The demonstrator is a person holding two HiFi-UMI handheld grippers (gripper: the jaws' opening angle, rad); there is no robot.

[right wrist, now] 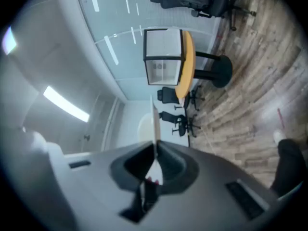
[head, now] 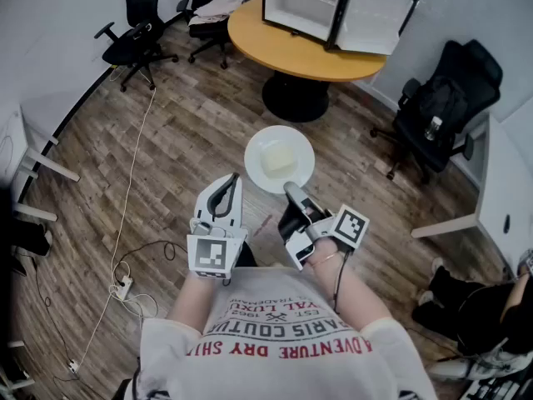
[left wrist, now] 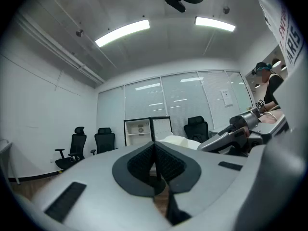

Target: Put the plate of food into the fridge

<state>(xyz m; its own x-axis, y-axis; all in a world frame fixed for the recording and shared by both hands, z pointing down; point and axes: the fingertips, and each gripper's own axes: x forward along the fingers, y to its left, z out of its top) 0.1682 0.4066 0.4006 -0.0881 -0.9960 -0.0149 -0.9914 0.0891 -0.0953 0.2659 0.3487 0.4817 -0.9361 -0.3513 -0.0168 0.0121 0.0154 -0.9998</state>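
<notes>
A white plate [head: 260, 143] with a pale block of food [head: 278, 159] hangs level over the wood floor, in front of me. My right gripper [head: 291, 192] is shut on the plate's near rim. In the right gripper view the plate [right wrist: 155, 124] shows edge-on, pinched between the pads at the right gripper [right wrist: 156, 153]. My left gripper [head: 226, 183] hovers just left of the plate, shut and empty; its pads [left wrist: 163, 160] meet. The small fridge [head: 304, 2] stands on the round orange table [head: 275, 44] ahead with its door [head: 371, 19] swung open. The fridge [left wrist: 139, 131] also shows straight ahead of the left gripper.
Black office chairs stand at the far left [head: 137, 27], behind the table [head: 212, 11] and at the right [head: 445, 107]. A white cable and power strip [head: 123, 287] lie on the floor at the left. White desks [head: 500, 198] flank the room at the left and right edges.
</notes>
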